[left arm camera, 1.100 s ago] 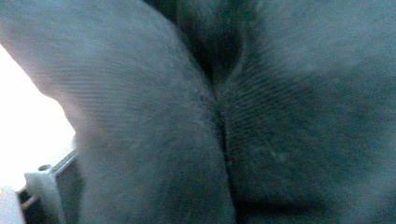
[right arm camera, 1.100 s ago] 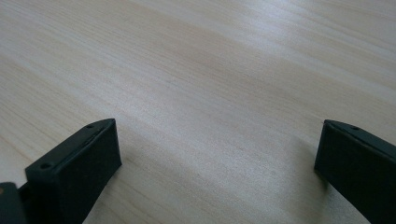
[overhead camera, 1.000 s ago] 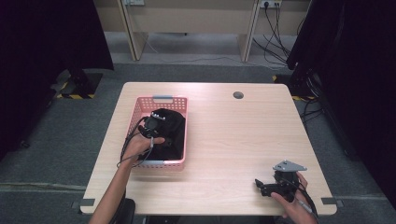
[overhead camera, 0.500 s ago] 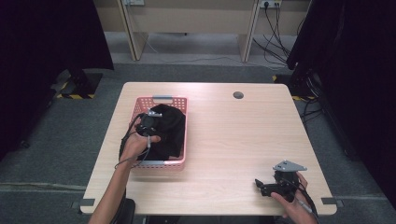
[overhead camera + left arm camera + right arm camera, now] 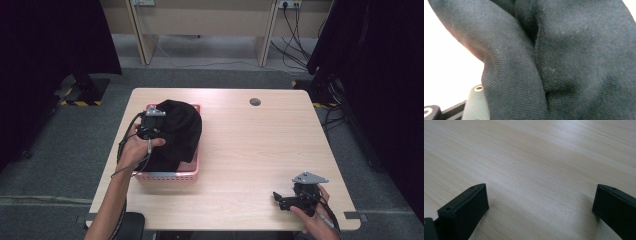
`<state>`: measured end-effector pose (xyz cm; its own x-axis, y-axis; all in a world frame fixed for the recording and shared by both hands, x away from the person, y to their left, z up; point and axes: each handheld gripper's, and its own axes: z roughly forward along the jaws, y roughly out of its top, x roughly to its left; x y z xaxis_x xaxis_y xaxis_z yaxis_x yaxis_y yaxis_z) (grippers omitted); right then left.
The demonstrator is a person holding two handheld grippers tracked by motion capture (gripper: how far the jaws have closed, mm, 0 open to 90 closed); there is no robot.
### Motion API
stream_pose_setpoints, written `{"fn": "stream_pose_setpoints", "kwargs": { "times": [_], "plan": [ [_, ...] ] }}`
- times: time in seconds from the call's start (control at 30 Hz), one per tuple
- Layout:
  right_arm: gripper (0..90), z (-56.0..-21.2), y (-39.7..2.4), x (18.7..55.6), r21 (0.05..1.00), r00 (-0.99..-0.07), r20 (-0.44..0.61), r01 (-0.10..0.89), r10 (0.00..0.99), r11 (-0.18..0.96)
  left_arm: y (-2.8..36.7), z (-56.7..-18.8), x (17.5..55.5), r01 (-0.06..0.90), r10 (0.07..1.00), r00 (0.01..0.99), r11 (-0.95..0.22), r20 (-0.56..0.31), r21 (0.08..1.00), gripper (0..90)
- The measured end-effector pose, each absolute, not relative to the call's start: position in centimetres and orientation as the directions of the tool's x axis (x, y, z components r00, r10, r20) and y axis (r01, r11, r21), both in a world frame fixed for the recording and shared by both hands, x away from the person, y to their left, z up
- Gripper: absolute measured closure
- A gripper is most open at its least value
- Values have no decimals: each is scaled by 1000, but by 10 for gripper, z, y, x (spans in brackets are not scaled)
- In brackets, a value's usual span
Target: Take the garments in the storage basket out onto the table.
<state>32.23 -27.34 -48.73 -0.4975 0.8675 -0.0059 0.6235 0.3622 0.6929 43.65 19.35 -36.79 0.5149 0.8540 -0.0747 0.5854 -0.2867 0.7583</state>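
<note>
the left gripper [image 5: 150, 125] is closed on the black cloth [image 5: 177, 132], at the left side of the pink basket [image 5: 167, 175]. its jaws have just been closing, and the fabric is between them. in the left gripper view the dark knitted cloth [image 5: 554, 60] hangs in thick folds right in front of the camera and covers the jaws. the cloth is bunched and lifted above the basket, with its lower part inside the basket. the hand [image 5: 135, 150] that holds this gripper is over the left wall of the basket, and the cable goes down along the forearm.

the basket stands on the left half of the wooden table [image 5: 250, 150]. the right gripper [image 5: 287, 200] is well apart from the basket, near the front right corner of the table, and it rests on the wood. in the right gripper view its two black jaws stand wide apart with only bare table [image 5: 536, 165] between them, so it is open and it holds nothing. a small dark round cap [image 5: 255, 102] sits in the table far behind the basket, to the right
</note>
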Motion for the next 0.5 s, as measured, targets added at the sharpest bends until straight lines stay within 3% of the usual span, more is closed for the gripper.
{"fn": "stream_pose_setpoints", "kwargs": {
  "times": [0.5],
  "plan": [
    [4, -487, -273, 322, 693, -497, -6, 624, 868, 362, 171, -327, 430, 543, 803, 593, -341, -64, 767, 392]
  ]
}}
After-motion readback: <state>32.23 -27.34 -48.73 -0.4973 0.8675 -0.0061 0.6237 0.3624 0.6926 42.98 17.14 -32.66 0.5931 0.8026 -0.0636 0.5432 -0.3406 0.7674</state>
